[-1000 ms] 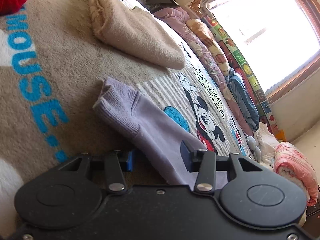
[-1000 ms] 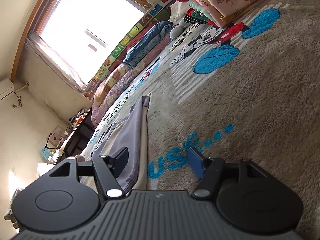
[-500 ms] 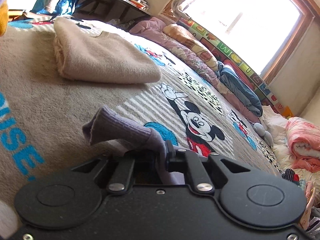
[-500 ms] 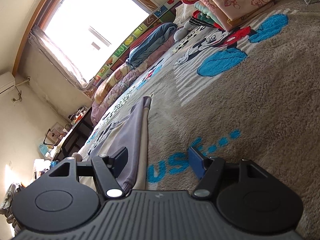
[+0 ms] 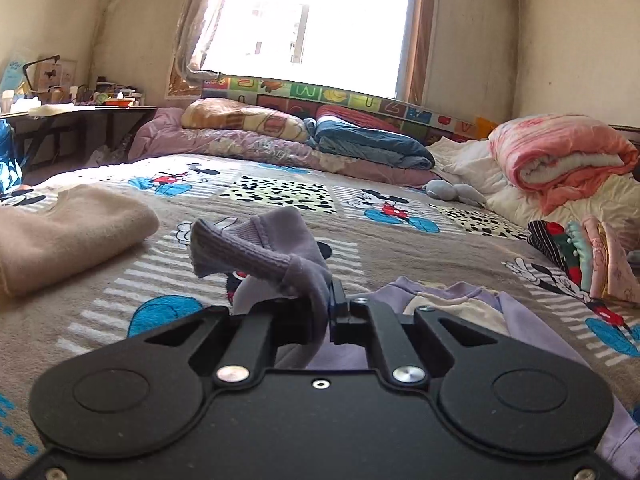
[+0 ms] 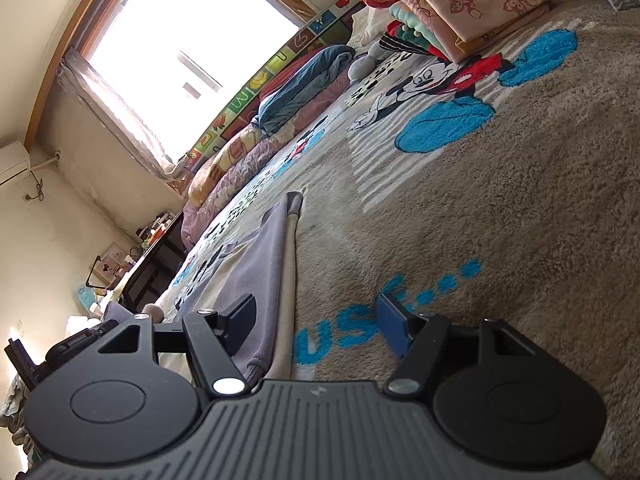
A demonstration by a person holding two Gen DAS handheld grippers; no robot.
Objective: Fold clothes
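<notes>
With the left tool (image 5: pixel 324 312) clamped on the lilac sweater's sleeve (image 5: pixel 256 252) above the bed (image 5: pixel 380 240), carry it flat across the body; right tool (image 6: pixel 316 320), wide open and empty, pins the hem.

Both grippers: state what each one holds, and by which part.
The left gripper pinches the lilac sweatshirt by its sleeve, near the ribbed cuff. The right gripper holds nothing; its fingers stand apart.
</notes>
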